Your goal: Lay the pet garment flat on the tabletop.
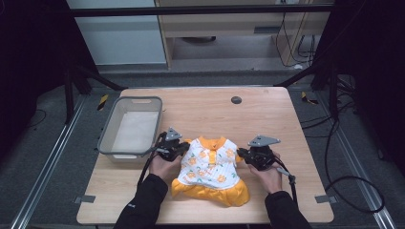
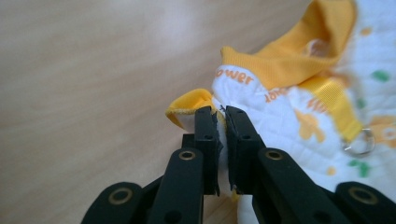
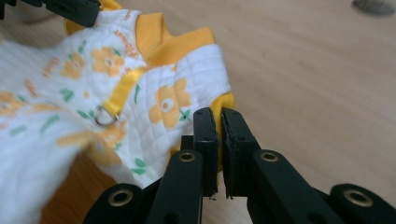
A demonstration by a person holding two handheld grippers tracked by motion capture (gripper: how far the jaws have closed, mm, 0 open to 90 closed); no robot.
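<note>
The garment [image 2: 299,107] bears orange print "ower" (start hidden).

One wooden desk [image 1: 267,114] fills the middle of the frame. On it lie one small white and orange garment [image 1: 210,167], lower centre, and one grey plastic basket [image 1: 108,135], centre left. Two black tools: left tool [image 1: 177,149], right tool [image 1: 250,155]. One dark round cap [image 1: 236,99] sits at the desk's upper middle.
</note>
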